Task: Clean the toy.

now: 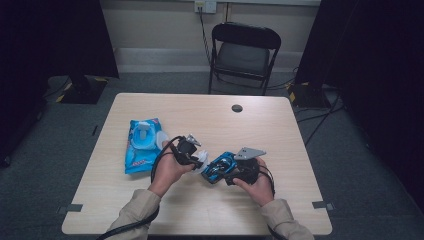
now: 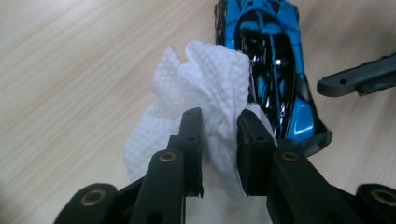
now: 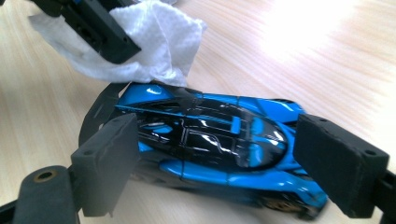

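Evidently a blue toy car (image 3: 210, 149) is being wiped with a white wet wipe (image 2: 205, 79), and the wiping is judged to be under way rather than finished. The car is seen on the wooden table (image 1: 280, 130) near its front middle, straddled lengthwise by the right gripper (image 3: 224, 163), whose jaws are spread wide at nose and tail; whether the pads actually press cannot be told. The crumpled wipe is pinched between the nearly closed jaws of the left gripper (image 2: 219, 135) and is laid against one end of the car. A blue wipe packet (image 1: 142, 142) is left with its lid raised, just beyond the left hand (image 1: 167, 172); closing it is judged still to be done.
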